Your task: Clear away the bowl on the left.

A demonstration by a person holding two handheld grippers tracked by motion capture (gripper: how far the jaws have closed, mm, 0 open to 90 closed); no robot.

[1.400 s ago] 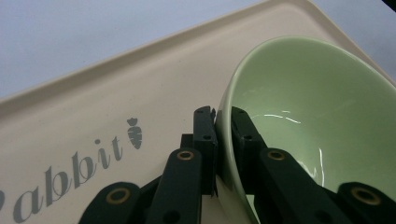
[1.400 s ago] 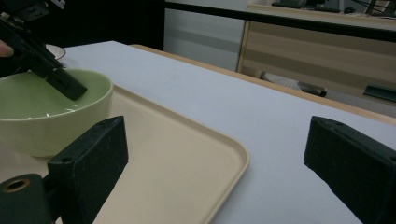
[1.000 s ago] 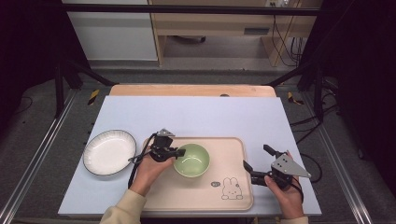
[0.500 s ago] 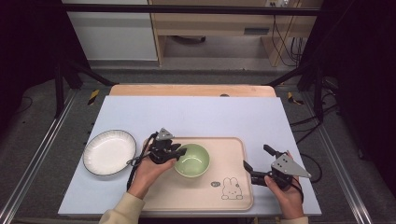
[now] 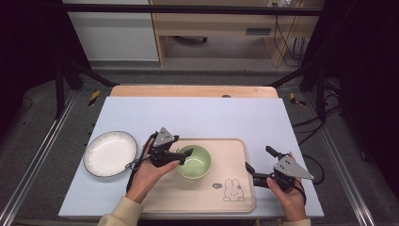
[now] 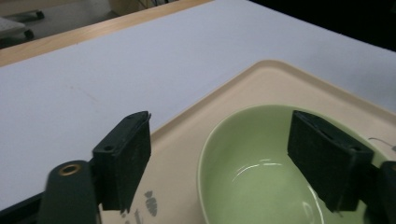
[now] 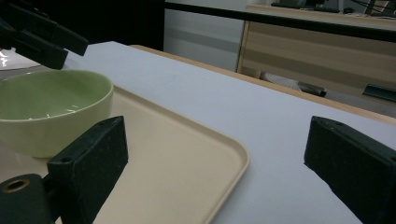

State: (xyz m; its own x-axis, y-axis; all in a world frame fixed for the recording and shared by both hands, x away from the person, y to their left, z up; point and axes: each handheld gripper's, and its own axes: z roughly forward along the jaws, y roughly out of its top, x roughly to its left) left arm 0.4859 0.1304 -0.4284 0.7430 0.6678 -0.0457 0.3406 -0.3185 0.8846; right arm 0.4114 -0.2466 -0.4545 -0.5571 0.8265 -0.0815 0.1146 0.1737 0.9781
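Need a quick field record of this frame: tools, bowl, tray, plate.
left tool: jaws just opening, straddling the bowl's rim, pads off it
right tool: open, holding nothing, at the tray's right edge
green bowl: upright, empty, on the tray
tray: beige, on the blue-white mat
white plate: empty, left of the tray, off it

Bowl (image 5: pixel 194 162) on tray (image 5: pixel 231 155), left part; plate (image 5: pixel 109 153) on table (image 5: pixel 197 115), left of tray, apart.
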